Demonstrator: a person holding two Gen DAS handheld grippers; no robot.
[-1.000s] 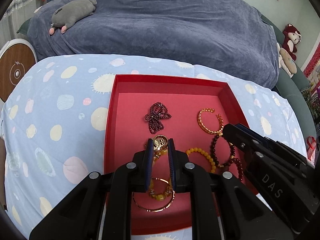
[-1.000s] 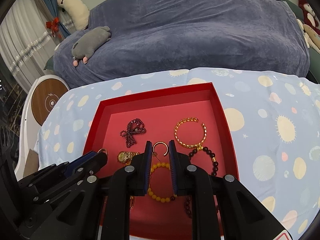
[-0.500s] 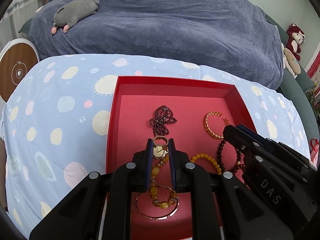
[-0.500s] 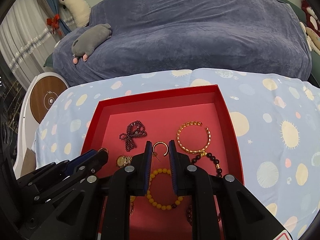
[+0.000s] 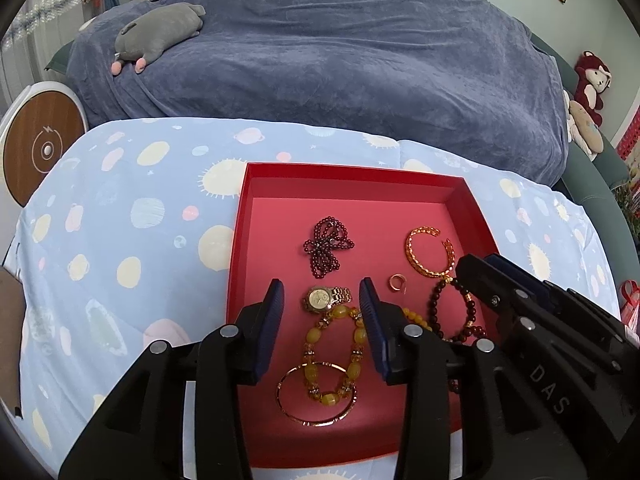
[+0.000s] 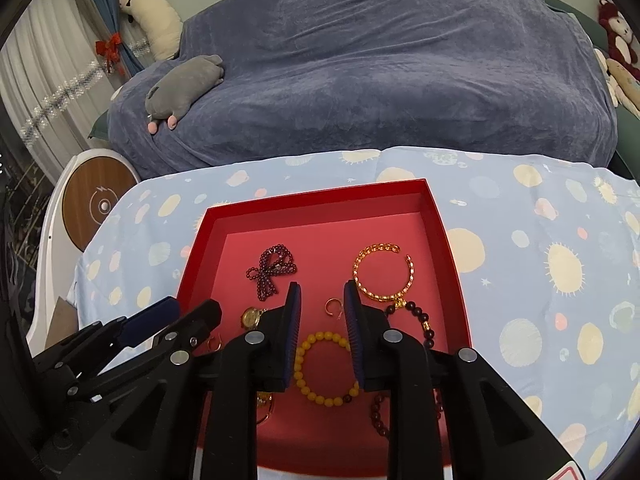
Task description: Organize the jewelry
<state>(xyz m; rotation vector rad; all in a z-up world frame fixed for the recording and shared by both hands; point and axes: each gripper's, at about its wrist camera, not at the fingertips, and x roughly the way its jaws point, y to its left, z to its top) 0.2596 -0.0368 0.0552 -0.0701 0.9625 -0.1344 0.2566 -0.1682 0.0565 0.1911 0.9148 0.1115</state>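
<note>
A red tray (image 5: 472, 204) (image 6: 440, 216) on the spotted cloth holds the jewelry. My left gripper (image 5: 321, 292) is open above a gold watch (image 5: 325, 298) and an amber bead bracelet (image 5: 332, 354) lying over a thin gold bangle (image 5: 316, 420). My right gripper (image 6: 319, 294) is open, with a small gold ring (image 6: 333, 306) lying on the tray between its fingers. A yellow bead bracelet (image 6: 326, 368) lies under it. A garnet bead bow (image 5: 327, 245) (image 6: 272, 270), a gold chain cuff (image 5: 428, 252) (image 6: 382, 276) and a dark red bead bracelet (image 5: 456, 312) also lie in the tray.
A blue-covered sofa (image 5: 340, 52) with a grey plush toy (image 5: 160, 30) stands behind the table. A round white and wood device (image 5: 40, 148) is at the left. Stuffed toys (image 5: 588, 92) sit at the right. The spotted cloth (image 5: 120, 240) surrounds the tray.
Both grippers have opened. The left one let go of the gold watch, which now lies in the tray. The right one let go of the small gold ring. Both drew back a little.
</note>
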